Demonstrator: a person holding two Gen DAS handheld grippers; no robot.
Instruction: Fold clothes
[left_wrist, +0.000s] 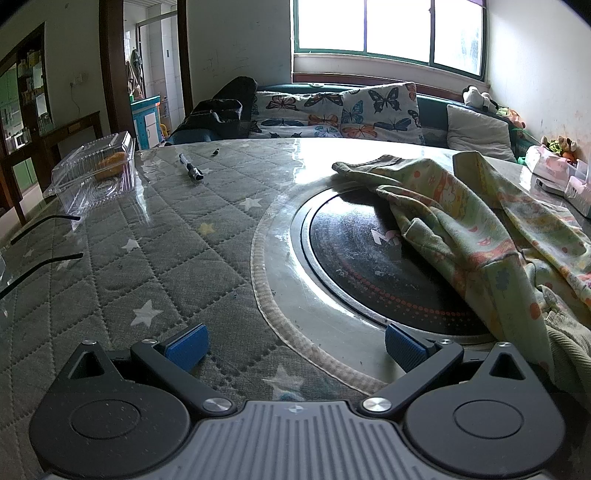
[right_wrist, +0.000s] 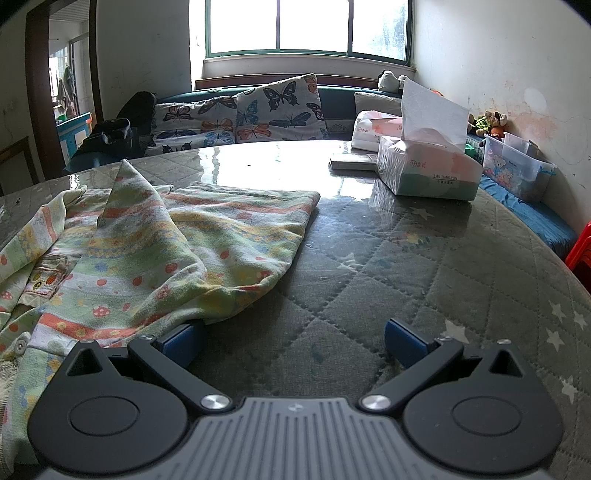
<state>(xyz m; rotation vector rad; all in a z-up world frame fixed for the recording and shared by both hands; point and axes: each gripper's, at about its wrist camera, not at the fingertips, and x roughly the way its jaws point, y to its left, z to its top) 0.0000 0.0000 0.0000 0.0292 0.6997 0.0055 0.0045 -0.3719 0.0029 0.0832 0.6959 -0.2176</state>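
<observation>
Two grippers in play, both hovering low over a big round table (left_wrist: 155, 229) with a quilted star-print cover under a glossy clear sheet. Biggest thing on it is the garment (right_wrist: 147, 251), a crumpled pastel kids' print piece lying in a loose heap, unfolded; in the right wrist view it fills the 9 to 11 o'clock area, in the left wrist view it spills from 1 down to 4 o'clock, draped partly over a round dark hotplate (left_wrist: 373, 266) set into the tabletop. Next down, a tissue box (right_wrist: 428, 170) sits at 1 o'clock in the right view, and a clear plastic clamshell box (left_wrist: 96, 173) at 10 o'clock in the left. Left gripper (left_wrist: 295, 347) is spread wide, nothing in it. Right gripper (right_wrist: 293, 343) is wide too, its left finger tucked just under the cloth's edge, gripping nothing.
</observation>
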